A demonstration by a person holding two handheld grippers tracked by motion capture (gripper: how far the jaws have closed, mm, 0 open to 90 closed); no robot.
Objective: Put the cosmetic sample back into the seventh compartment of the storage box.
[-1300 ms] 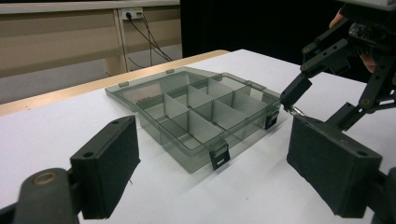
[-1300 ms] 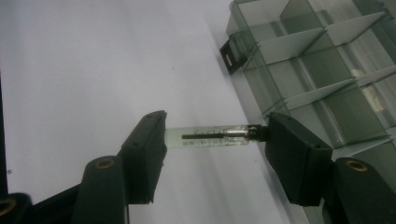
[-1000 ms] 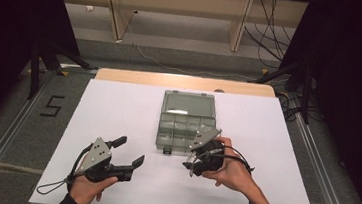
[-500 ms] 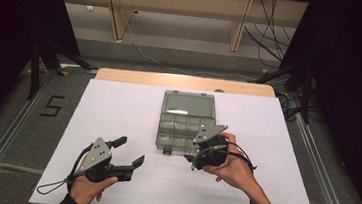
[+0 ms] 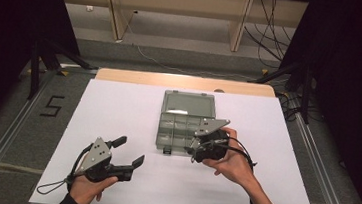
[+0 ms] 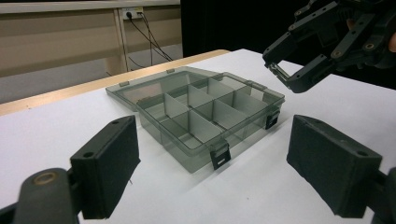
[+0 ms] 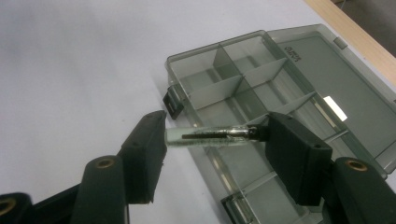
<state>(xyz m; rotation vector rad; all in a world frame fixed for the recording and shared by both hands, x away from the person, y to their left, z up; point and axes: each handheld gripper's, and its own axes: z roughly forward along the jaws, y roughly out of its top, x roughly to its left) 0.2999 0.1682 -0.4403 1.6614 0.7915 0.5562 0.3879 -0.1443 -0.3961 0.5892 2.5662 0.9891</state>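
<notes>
Currently pinching small clear vial end to end between right gripper fingers, over near edge of open compartment box at worktop centre. Likely glass: light, slick, fragile; best held gently mid-body. Left gripper at seven o'clock, fingers spread, empty; vial contents hard to make out.
</notes>
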